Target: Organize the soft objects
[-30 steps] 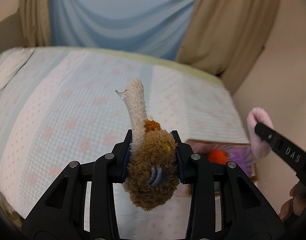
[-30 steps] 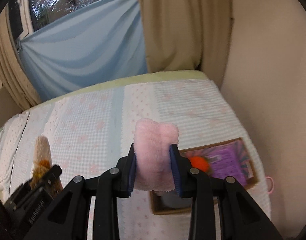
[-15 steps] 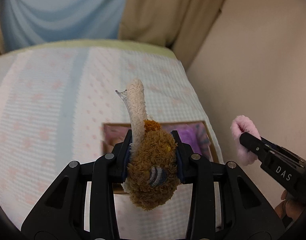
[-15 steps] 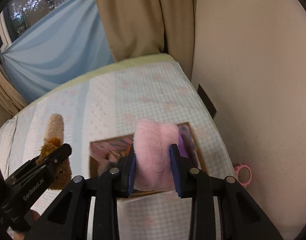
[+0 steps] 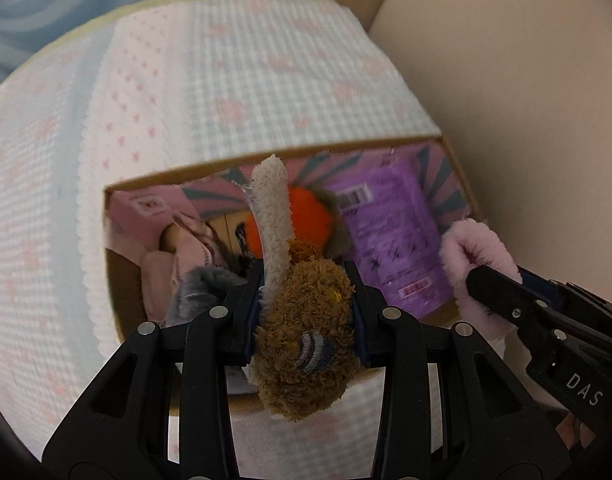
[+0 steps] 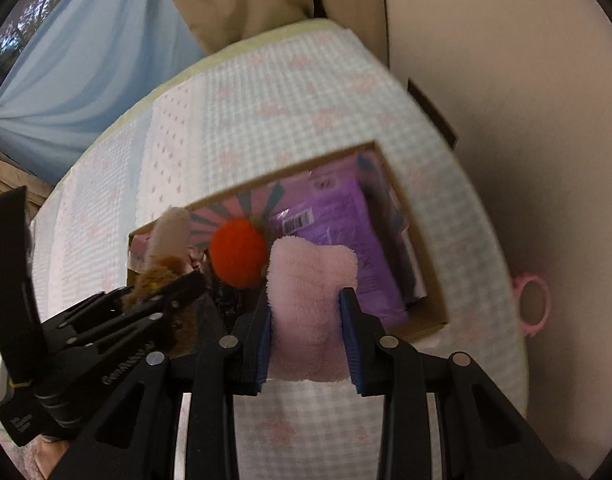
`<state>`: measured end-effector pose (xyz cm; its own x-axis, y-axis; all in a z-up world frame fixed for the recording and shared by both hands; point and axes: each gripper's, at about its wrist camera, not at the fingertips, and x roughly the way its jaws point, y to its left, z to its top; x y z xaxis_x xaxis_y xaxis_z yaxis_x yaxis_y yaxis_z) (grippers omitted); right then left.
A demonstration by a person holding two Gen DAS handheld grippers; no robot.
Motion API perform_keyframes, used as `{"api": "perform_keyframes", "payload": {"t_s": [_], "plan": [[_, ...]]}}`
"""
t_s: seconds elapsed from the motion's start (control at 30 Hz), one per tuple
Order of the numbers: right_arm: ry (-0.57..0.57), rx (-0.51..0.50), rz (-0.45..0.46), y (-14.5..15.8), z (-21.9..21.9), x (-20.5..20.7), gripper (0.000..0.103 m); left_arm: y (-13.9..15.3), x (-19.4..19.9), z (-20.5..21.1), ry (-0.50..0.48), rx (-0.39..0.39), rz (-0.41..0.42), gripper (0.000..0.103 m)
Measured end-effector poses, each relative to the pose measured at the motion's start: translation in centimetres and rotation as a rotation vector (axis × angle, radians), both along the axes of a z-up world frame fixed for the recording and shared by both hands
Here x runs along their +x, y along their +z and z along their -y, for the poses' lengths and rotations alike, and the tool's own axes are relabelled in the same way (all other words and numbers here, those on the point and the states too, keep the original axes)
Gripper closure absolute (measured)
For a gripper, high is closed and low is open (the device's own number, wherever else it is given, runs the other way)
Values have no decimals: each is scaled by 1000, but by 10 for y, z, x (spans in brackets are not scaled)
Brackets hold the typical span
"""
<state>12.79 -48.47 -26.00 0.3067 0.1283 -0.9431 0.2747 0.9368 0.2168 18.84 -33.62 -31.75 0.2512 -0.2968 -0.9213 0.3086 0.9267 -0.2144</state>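
Observation:
My left gripper is shut on a brown plush toy with a cream tail standing up, held over the near edge of an open cardboard box. My right gripper is shut on a pink fluffy cloth, held over the box's near side. The pink cloth also shows in the left wrist view, and the brown toy in the right wrist view. Inside the box lie an orange plush ball, a purple packet, pink fabric and a grey furry piece.
The box sits on a bed with a pale checked cover near its right edge. A beige wall runs along the right. A pink ring lies between bed and wall. Curtains hang behind the bed.
Both grippers have swung right and down toward the box, which now fills the middle of both views. Each gripper keeps its hold on its soft object.

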Motion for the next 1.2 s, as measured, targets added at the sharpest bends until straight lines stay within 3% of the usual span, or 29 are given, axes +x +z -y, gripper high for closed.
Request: {"api": "perform_keyframes", "payload": {"t_s": [0.17,0.23,0.27,0.3,0.33,0.37,0.4,0.43,0.83,1.0,1.2], "plan": [[-1,64,0,-8,3,11,74,-12,0,7,-54,50,-16,70],[-9,92,-6,-9,2,19,71,-7,-1,11,-81,76,-10,64],[-8,121,-3,-11,2,23,68,-5,-1,12,-98,84,-10,42],[-9,137,1,-11,2,26,55,-3,-1,11,-109,85,-7,7],[-15,147,5,-12,2,30,39,-1,-1,11,-118,94,3,1],[-20,147,7,-12,2,32,29,0,-1,11,-125,117,12,0],[-22,138,7,-12,3,34,10,0,0,11,-126,139,19,0],[-24,127,7,-12,3,35,1,2,0,10,-126,160,36,0],[-62,65,-36,-9,0,28,1,5,4,-24,-95,148,35,0],[-47,19,-4,12,-12,24,1,15,2,-40,-74,132,39,0],[-28,-9,51,53,-35,17,1,49,-9,-71,-47,116,79,0]]}}
